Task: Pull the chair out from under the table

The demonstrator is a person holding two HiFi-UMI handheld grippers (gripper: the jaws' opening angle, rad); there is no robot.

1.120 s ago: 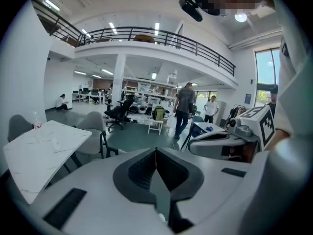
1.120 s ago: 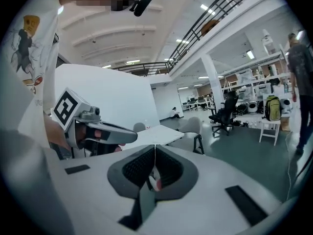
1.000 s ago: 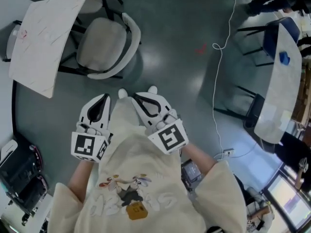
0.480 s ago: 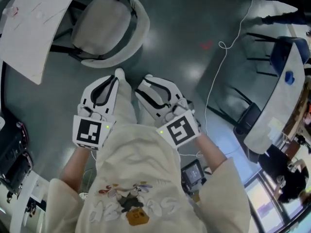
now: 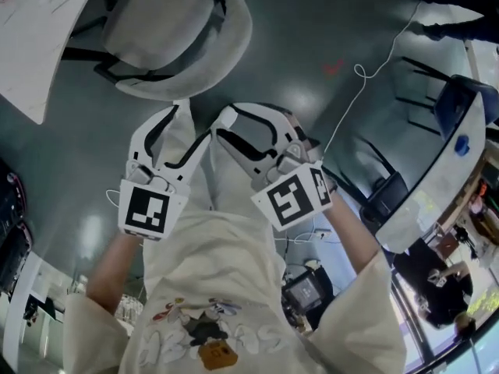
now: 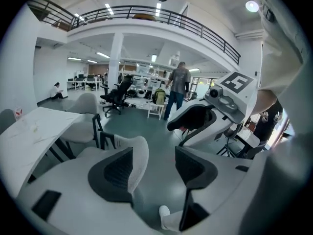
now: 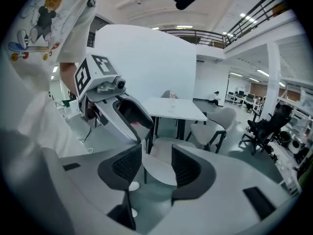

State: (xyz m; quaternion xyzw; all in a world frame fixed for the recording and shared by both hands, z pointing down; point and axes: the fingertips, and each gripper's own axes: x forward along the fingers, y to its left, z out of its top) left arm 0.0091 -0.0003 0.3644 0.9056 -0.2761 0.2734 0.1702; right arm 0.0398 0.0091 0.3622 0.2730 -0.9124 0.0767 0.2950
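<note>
A pale grey chair [image 5: 175, 33] with a curved backrest stands at the top of the head view, its seat tucked against the white table [image 5: 35, 45]. Both grippers hover side by side just short of the backrest rim. The left gripper [image 5: 187, 123] has its jaws opening with nothing between the pads; in its own view the backrest [image 6: 141, 155] shows beyond the left gripper [image 6: 154, 166]. The jaws of the right gripper [image 5: 234, 127] are opening too. The backrest rim [image 7: 159, 173] lines up in the gap of the right gripper [image 7: 151, 168], with no pad pressing on it.
A white cable [image 5: 351, 104] trails across the grey floor. At the right stands another white table [image 5: 440, 170] with a blue object [image 5: 462, 142] and dark chairs [image 5: 390, 189] around it. A second pale chair [image 7: 217, 121] sits across the near table. Black equipment [image 5: 9, 228] lies at the left edge.
Both grippers have come down and forward toward the chair's backrest. Their jaws, shut together before, now stand apart. The chair fills more of the head view's top.
</note>
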